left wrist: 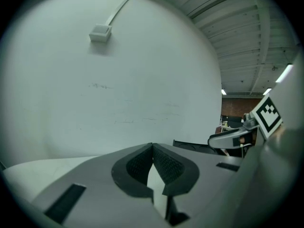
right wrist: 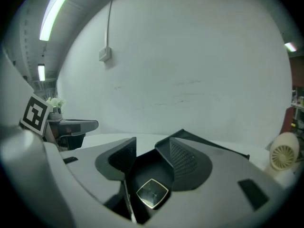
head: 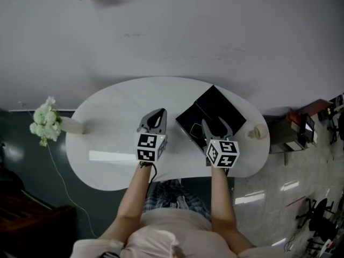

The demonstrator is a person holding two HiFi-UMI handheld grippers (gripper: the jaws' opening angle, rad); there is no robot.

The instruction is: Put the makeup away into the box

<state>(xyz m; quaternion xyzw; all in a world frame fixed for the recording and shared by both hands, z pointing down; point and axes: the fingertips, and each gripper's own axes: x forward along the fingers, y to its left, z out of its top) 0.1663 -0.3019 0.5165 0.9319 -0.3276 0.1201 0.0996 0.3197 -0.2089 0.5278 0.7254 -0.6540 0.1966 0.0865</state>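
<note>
Hovering the right gripper (head: 213, 123) over the open black box (head: 188, 121), jaws spread partway and pinching nothing. Between and below those jaws, flat on the dark floor of the box: a small square compact (right wrist: 152, 193) with a gold rim, touching neither pad. Looks like this piece's step done, with the compact already inside. Jaws probably held apart to leave it lying there, and kept above the box to avoid knocking it. Just beyond the right-hand jaw, the box's open lid (head: 217, 105), presumably left up for further loading. Off to the left of those jaws, carrying the left gripper (head: 157, 113) above the white counter (head: 107, 117), jaws pressed together tip to tip on nothing. Likely parked shut and out of the way, one gripper being enough over the box. Left of the left jaws and nearer the person, a flat white strip (head: 110, 156) on the counter; cannot tell whether makeup or not. Well to the left of both, a vase of white flowers (head: 45, 123). Right of the right jaws, near the counter's edge, a small fan (head: 258, 132). Neither likely part of the job.
</note>
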